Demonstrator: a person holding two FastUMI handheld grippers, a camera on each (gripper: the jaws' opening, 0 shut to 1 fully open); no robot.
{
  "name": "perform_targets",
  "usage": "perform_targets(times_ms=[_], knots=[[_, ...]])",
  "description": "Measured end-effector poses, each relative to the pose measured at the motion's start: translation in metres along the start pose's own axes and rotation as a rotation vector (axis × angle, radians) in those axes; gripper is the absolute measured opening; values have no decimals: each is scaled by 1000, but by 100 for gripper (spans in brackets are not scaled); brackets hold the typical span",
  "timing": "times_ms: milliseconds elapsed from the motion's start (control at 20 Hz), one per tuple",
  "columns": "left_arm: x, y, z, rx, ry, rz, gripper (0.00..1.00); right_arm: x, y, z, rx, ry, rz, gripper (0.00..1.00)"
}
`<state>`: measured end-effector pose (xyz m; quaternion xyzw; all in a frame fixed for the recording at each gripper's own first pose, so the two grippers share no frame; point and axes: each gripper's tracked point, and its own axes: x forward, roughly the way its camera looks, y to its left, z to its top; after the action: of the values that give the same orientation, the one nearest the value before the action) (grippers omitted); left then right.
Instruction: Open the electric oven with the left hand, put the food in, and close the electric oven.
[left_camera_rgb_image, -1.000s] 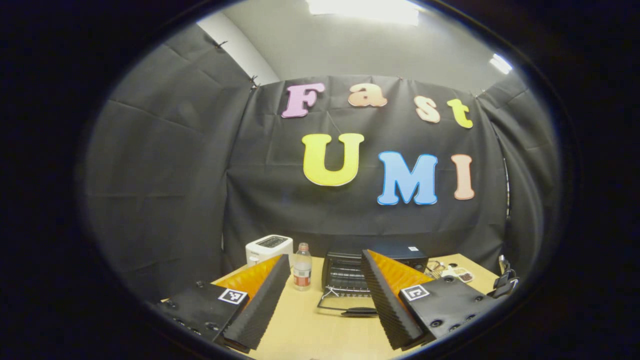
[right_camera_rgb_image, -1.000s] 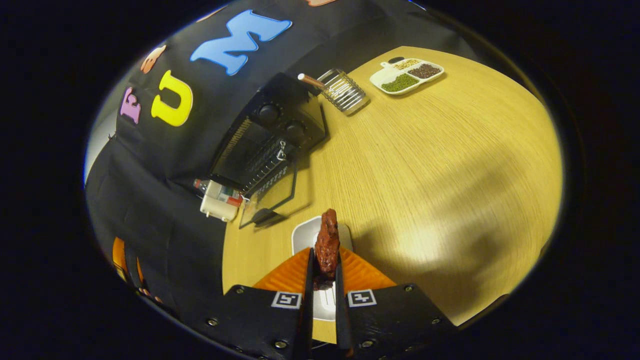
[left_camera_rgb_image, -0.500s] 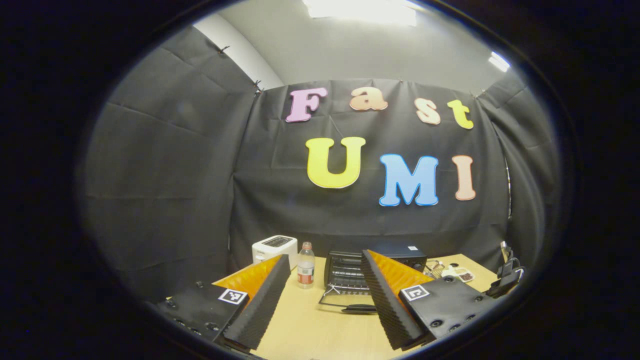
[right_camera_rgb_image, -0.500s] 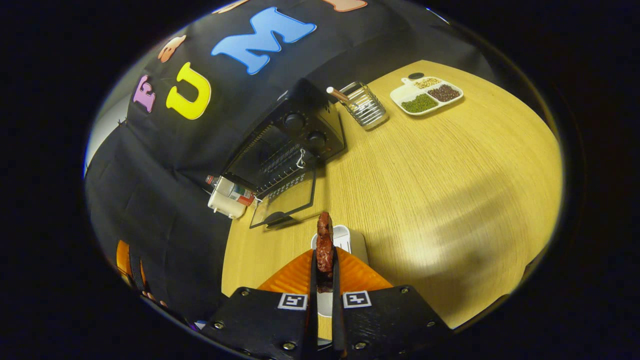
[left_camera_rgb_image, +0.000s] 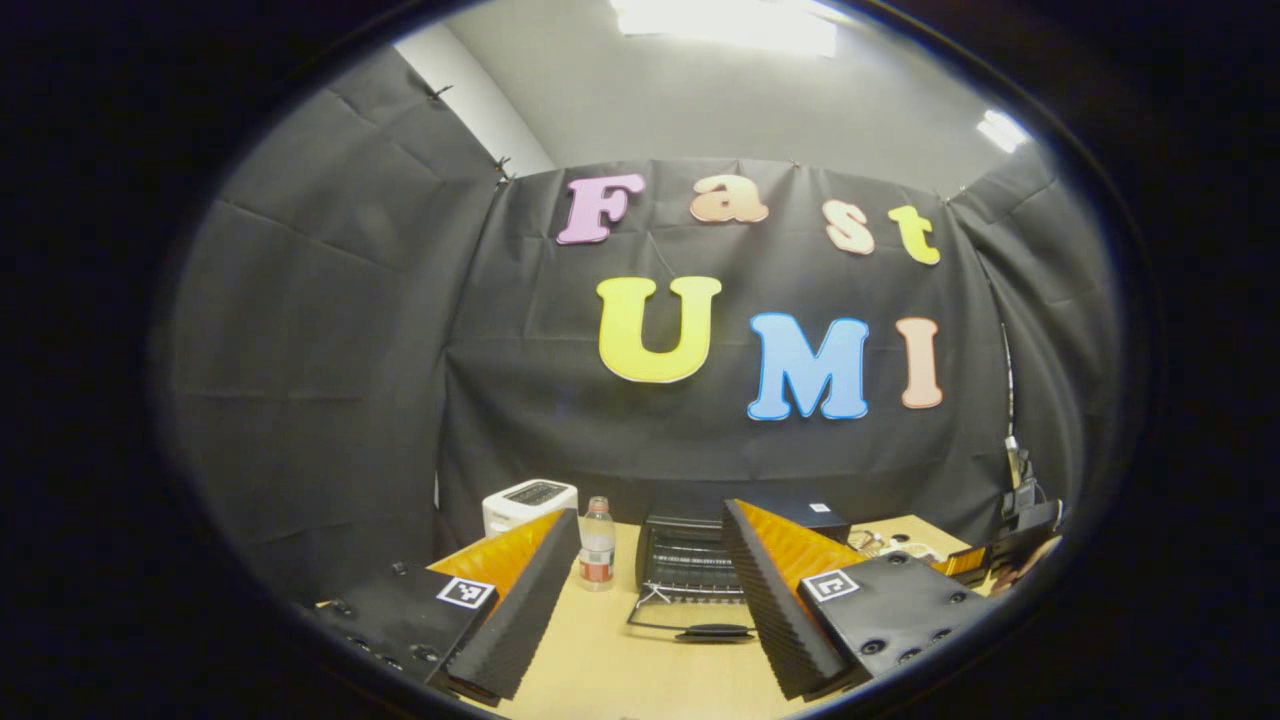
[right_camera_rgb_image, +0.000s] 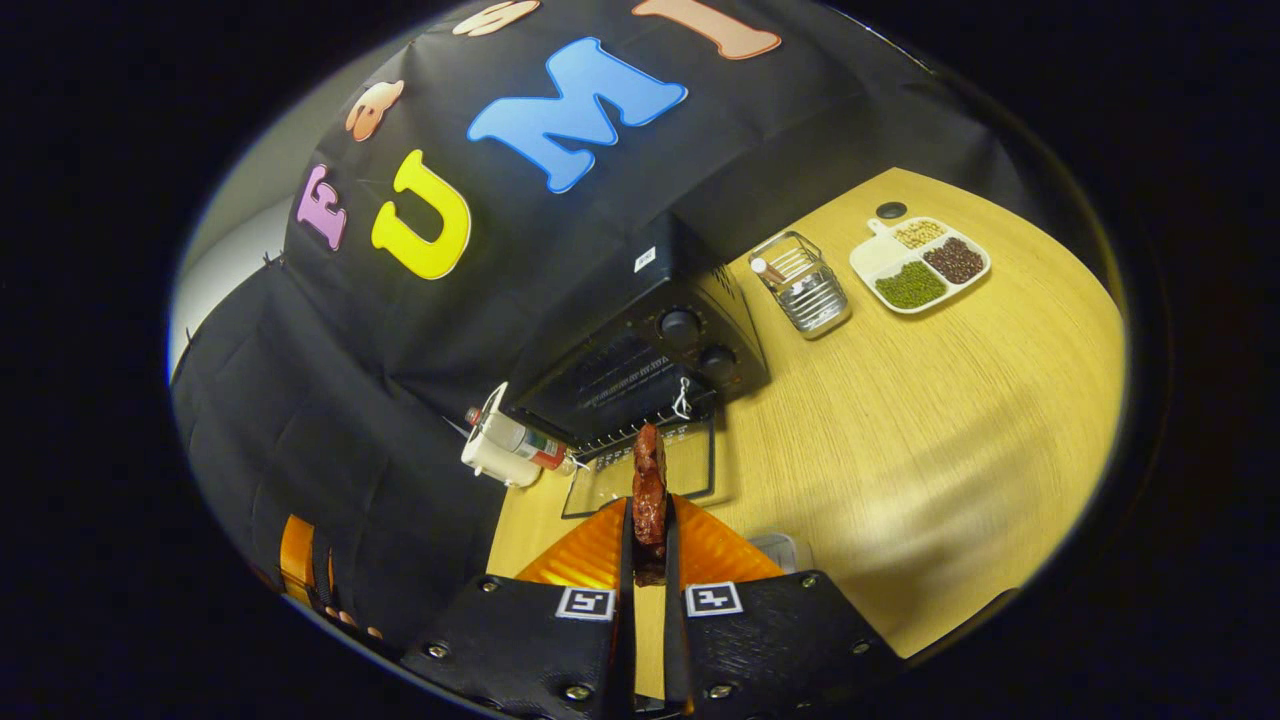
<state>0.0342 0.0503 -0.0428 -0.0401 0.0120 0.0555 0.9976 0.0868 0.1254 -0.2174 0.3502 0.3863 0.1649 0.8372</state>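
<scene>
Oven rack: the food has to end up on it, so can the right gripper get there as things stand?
Probably yes. The oven door hangs open, and the right gripper, shut on the food, faces it unobstructed.

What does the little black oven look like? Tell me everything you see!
The oven is a small black box, metal by its look, standing at the back of the wooden table against the black cloth wall. Its glass door, with a dark handle, hangs open, folded down flat toward the table. Inside is a wire rack. Two round knobs sit on its front, and a small white sticker on top. A bottle stands beside it.
</scene>
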Motion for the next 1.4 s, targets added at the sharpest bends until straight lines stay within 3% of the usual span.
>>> perform_targets(times_ms=[100,450,1100,1150,1200,1250,1400], knots=[[9,8,0,2,-3,-3,100,13,14,9,6,-13,10,11],[47,43,-11,-8,10,17,100,66,43,13,9,-4,19,12],[113,106,-29,18,44,39,91,170,71,13,65,-28,10,12],[117,110,-31,22,48,38,100,178,73,13,64,-35,7,11],[121,114,-33,28,51,39,100,185,76,12,68,-41,5,11],[124,116,-34,32,55,39,91,194,78,12,76,-48,5,11],[133,124,-39,43,72,35,91,218,84,14,75,-82,0,11]])
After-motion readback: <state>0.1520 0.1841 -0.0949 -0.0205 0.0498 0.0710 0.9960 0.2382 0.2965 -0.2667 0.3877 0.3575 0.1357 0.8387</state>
